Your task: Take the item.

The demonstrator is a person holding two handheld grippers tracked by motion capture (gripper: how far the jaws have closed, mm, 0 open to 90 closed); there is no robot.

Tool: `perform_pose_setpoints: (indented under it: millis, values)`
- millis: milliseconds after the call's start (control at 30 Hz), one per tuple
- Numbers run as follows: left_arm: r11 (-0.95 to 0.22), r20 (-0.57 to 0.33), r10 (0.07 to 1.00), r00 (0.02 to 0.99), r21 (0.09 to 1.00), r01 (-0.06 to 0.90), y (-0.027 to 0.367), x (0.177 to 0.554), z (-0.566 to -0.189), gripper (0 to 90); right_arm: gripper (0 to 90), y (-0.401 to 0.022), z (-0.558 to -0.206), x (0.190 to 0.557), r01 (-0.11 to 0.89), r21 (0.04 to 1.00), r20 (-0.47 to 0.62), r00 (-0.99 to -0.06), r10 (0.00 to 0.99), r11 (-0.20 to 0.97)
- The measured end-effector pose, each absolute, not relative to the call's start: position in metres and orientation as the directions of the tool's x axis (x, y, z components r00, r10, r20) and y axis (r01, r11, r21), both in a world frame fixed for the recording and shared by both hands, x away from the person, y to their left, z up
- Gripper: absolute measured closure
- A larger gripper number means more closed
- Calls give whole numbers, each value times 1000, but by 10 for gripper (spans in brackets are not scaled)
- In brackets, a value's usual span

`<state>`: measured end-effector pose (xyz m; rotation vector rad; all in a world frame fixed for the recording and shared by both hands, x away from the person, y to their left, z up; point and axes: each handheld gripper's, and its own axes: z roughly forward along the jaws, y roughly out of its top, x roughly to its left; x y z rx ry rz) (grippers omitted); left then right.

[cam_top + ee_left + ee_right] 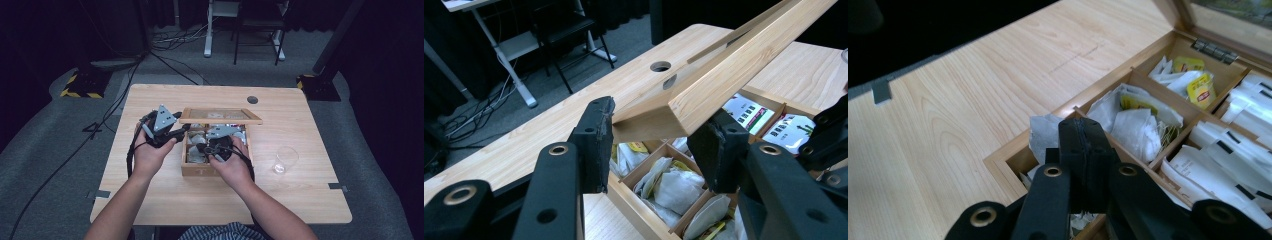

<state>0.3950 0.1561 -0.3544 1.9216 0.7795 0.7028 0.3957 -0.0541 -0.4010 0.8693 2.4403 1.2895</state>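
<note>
While the wooden tea box (216, 170) sits mid-table (165, 200), the left gripper (654, 145) clamps a corner of its raised lid (734, 65); the right gripper (1083, 150), jaws pressed together, pinches a white tea bag (1043, 135) over the near compartment.

I count one wooden tea box (192, 170) on my table (165, 200), its one lid (220, 116) raised. Right of the box stands one clear glass (285, 160). Two grippers, mine.
</note>
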Motion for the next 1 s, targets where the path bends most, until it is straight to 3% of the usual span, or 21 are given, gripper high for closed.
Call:
perform_pose_setpoints:
  millis: [467,1000]
  values:
    - [-383,159,755,636,894,231,156,395,-355,536,899,-74,-388,388,386,863,118,-782,612,326]
    - [-386,162,760,629,892,236,153,395,-354,520,898,-106,-377,380,374,884,111,-749,653,279]
